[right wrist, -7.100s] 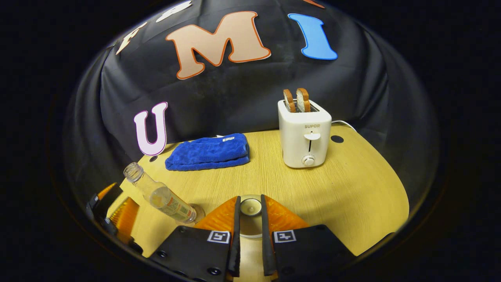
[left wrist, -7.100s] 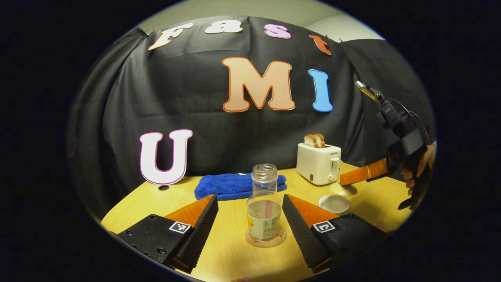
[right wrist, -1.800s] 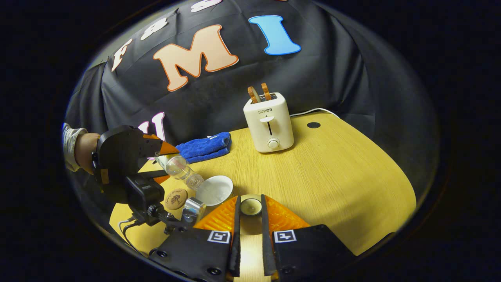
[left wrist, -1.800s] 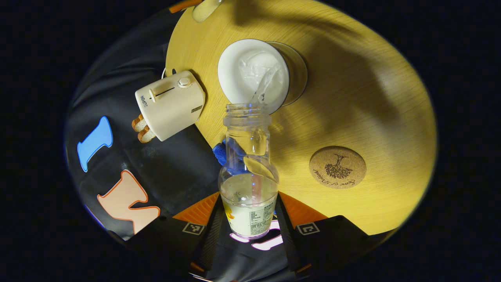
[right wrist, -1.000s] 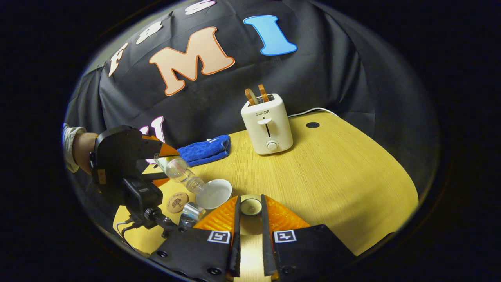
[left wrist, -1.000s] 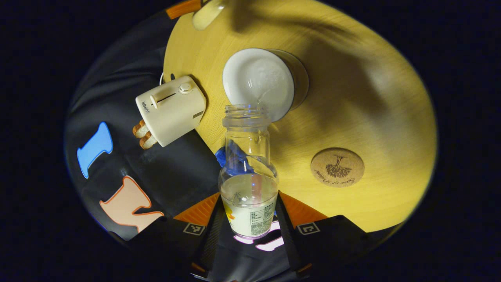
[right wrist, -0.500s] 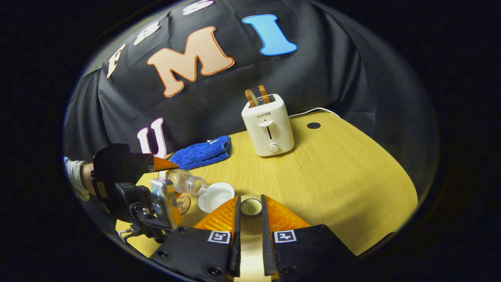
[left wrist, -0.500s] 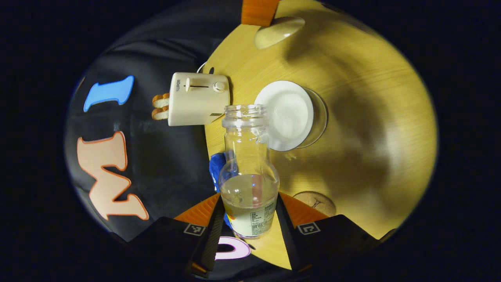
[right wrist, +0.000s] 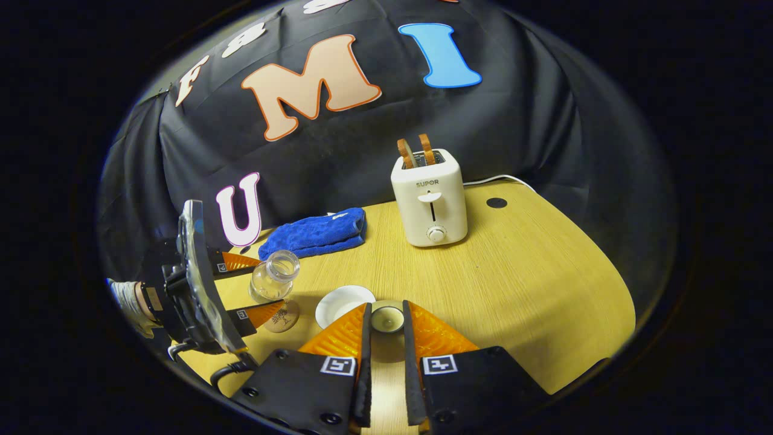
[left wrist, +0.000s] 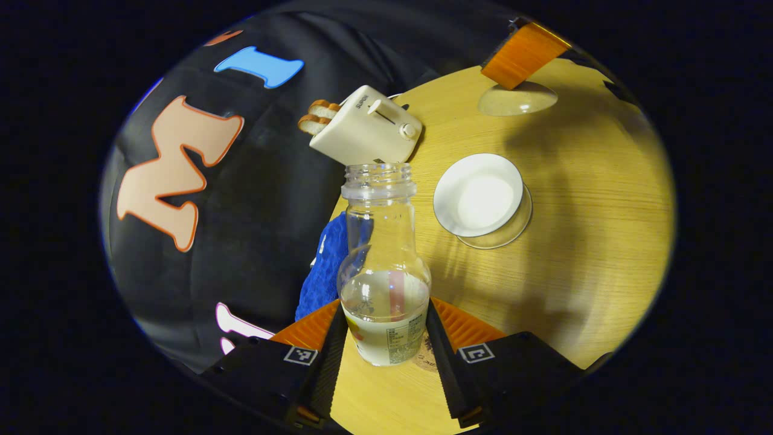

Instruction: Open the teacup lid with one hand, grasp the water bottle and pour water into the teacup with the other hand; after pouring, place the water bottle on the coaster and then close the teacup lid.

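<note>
My left gripper [left wrist: 384,320] is shut on the clear water bottle [left wrist: 384,284], which is uncapped and holds some water. In the right gripper view the bottle [right wrist: 270,279] hangs close over the cork coaster [right wrist: 281,318], with the left gripper [right wrist: 244,289] around it. The white teacup [left wrist: 480,196] stands uncovered on a glass saucer, right of the bottle's neck. My right gripper [right wrist: 385,309] is shut on the knob of the teacup lid [right wrist: 386,320]. Farther off, the lid [left wrist: 517,99] hangs over the table beyond the cup, under a finger of the right gripper [left wrist: 524,54].
A white toaster [right wrist: 430,199] with two bread slices stands at the back of the wooden table [right wrist: 531,290]. A folded blue towel [right wrist: 314,238] lies at the back left. A hand and sleeve [right wrist: 130,302] hold the left gripper.
The bottle has swung back from pouring over the teacup toward upright and moved over the coaster; no water runs now. The right gripper keeps hold of the lid.
</note>
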Demonstrator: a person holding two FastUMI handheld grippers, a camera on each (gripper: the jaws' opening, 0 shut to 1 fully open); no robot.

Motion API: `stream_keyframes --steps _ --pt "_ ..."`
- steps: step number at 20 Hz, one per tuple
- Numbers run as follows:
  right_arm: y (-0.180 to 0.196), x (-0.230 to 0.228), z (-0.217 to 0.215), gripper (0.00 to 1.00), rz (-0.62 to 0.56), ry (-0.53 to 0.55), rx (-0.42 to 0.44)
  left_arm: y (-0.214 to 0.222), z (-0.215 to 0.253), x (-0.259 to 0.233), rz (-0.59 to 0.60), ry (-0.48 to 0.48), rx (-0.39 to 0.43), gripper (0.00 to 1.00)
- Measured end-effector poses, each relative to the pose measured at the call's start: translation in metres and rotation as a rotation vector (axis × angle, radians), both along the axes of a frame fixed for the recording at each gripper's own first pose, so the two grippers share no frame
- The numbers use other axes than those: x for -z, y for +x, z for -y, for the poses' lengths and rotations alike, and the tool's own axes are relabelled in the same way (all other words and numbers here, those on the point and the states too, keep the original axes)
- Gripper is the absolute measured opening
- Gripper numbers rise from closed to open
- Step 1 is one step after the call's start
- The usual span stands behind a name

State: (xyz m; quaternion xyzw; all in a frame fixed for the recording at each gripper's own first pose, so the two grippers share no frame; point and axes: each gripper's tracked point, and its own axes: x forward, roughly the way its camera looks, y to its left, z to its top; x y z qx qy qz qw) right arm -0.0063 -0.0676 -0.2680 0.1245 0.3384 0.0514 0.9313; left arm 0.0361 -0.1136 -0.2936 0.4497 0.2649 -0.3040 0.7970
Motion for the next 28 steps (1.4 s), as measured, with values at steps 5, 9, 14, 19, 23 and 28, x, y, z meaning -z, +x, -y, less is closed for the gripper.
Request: stream_keyframes --steps 5,9,14,19,23,28 --pt "0.003 -0.003 -0.013 0.26 -0.012 -0.016 -0.015 -0.003 0.001 -0.014 0.04 -0.232 -0.133 0.69" --pt "0.001 -0.007 -0.022 0.29 -0.019 -0.049 -0.042 0.007 -0.003 -0.018 0.095 -0.412 -0.267 0.69" --pt "0.0 -0.008 -0.033 0.26 -0.04 -0.086 -0.064 0.001 -0.013 -0.013 0.088 -0.567 -0.41 0.7" --pt "0.001 -0.013 -0.054 0.26 -0.039 -0.109 -0.096 0.002 -0.023 -0.011 0.073 -0.667 -0.493 0.69" --pt "0.004 -0.013 -0.067 0.26 -0.034 -0.114 -0.11 -0.001 -0.029 -0.008 0.057 -0.727 -0.55 0.71" --pt "0.016 -0.013 -0.073 0.26 -0.024 -0.111 -0.097 -0.007 -0.033 -0.007 0.047 -0.738 -0.573 0.72"
